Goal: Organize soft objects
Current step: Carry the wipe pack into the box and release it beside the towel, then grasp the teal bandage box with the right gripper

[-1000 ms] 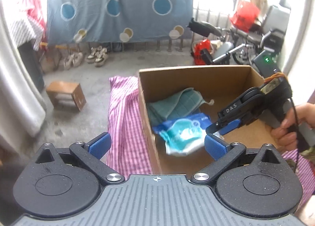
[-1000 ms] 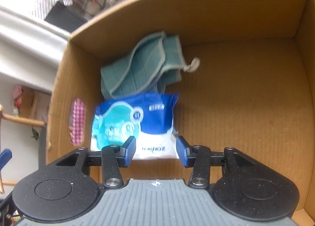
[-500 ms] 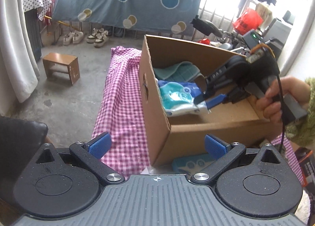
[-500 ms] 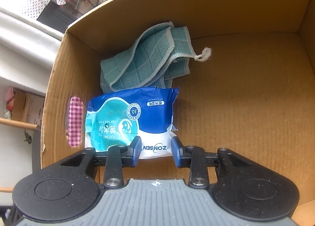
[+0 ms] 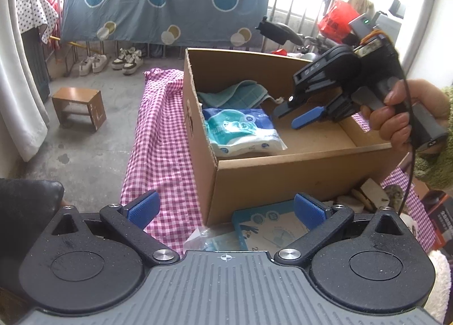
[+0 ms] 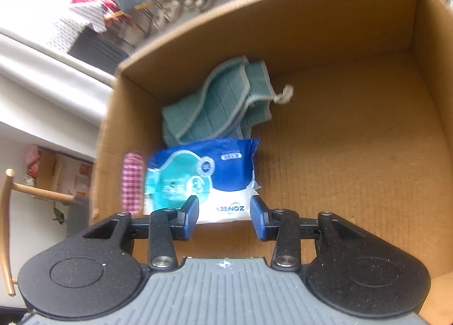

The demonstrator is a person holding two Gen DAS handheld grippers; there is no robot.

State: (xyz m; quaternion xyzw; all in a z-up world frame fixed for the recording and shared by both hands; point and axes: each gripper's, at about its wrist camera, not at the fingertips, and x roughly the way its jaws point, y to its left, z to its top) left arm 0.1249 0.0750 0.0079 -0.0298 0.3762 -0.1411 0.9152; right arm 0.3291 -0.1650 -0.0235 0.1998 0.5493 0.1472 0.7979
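An open cardboard box (image 5: 283, 174) (image 6: 339, 27) stands on a pink checked cloth (image 5: 161, 140). Along its left wall lie a folded teal cloth (image 5: 235, 95) (image 6: 215, 106) and a blue-and-white wipes pack (image 5: 243, 132) (image 6: 203, 177). My right gripper (image 5: 294, 116) (image 6: 223, 211) hovers above the box floor, clear of the pack; its jaws are opening with nothing between them. My left gripper (image 5: 226, 208) stands wide open and empty in front of the box, over a flat blue-edged packet (image 5: 269, 225) beside a clear plastic wrapper (image 5: 203, 240).
A person's hand (image 5: 393, 121) holds the right gripper's handle over the box's right wall. Pale, lumpy things (image 5: 368, 194) lie on the cloth at the right. On the floor to the left are a small wooden stool (image 5: 79, 106) and shoes (image 5: 124, 58).
The left gripper drew back and sank, so the box's front wall and the blue-edged packet came into view. The right gripper lifted away from the wipes pack, its jaws narrowing, then widening.
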